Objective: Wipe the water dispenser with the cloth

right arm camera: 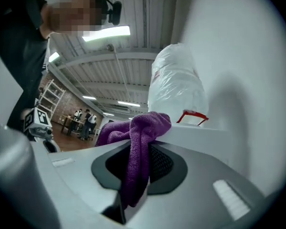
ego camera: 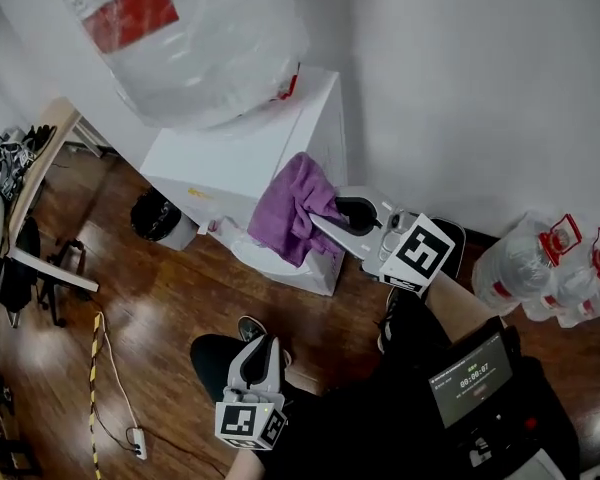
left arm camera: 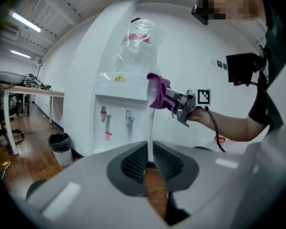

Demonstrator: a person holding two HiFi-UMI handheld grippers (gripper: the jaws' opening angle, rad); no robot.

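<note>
White wall point(ego camera: 460, 88); glossy wood floor point(ego camera: 170, 298); desk point(left arm camera: 35, 90) at left; black bin point(ego camera: 158, 216); ceiling strip lights point(left arm camera: 26, 22).

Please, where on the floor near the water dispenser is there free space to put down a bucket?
Free: the wooden floor in front of the water dispenser, between the black bin, the striped cable and the person's shoe. Crowded: right of the dispenser, with spare water bottles, and left, under the desk.
</note>
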